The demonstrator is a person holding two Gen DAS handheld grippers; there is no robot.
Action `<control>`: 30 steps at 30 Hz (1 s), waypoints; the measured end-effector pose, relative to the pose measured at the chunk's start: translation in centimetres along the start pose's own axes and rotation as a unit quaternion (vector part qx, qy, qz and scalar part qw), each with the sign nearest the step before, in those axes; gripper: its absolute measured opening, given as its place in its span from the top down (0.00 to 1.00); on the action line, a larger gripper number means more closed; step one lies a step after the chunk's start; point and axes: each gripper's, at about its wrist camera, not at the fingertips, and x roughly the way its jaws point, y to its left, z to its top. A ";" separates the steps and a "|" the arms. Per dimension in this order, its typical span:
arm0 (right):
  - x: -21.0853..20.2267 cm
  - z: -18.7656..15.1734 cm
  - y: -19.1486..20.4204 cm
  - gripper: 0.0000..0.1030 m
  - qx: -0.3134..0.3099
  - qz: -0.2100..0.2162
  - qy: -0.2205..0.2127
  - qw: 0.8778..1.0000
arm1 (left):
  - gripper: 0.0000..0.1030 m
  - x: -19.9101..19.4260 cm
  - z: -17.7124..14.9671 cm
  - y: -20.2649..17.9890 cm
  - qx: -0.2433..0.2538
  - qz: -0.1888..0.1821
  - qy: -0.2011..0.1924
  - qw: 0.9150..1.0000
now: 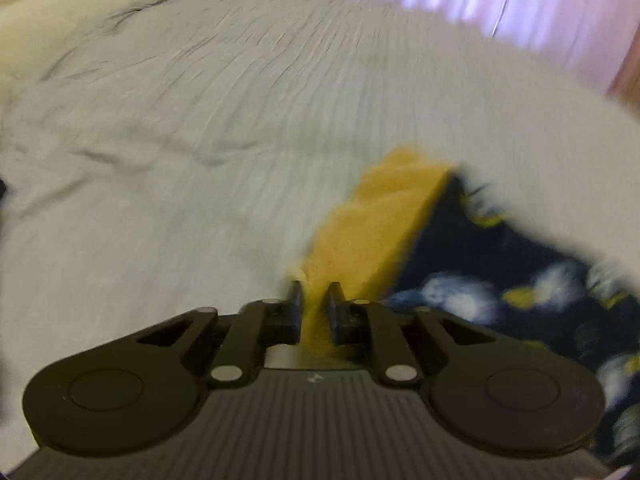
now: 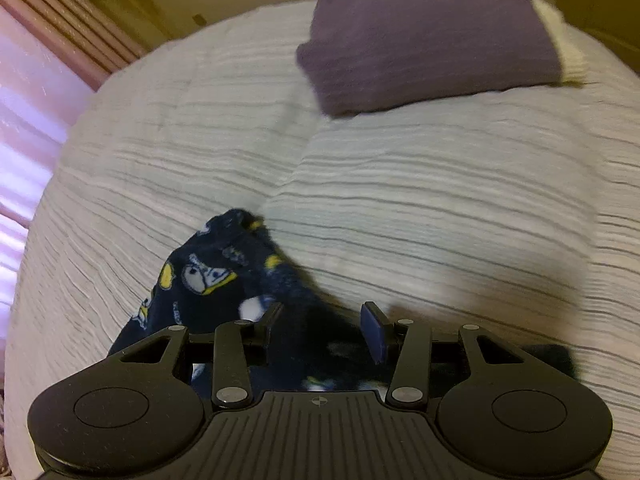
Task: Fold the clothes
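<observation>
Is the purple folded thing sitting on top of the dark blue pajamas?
No, the purple folded cloth lies far up the bed, well apart from the dark blue garment.

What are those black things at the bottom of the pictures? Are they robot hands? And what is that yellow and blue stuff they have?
They are not robot hands. A person holds a black two-finger gripper in each hand, and each one has a camera looking forward along its fingers. So you get two pictures, one from each gripper.

The left gripper is pinching the yellow side of a fuzzy dark blue blanket-like cloth with white and yellow cartoon prints. The right gripper stands open around another part of that cloth, so I cannot tell if it grips.

Everything lies on a bed with a white ribbed cover. Farther back sits a folded purple knitted garment.
</observation>
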 end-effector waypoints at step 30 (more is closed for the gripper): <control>-6.1 -7.2 -17.1 0.28 0.039 0.101 0.047 0.993 | 0.59 -30.3 -29.7 13.0 -0.222 0.048 0.064 0.972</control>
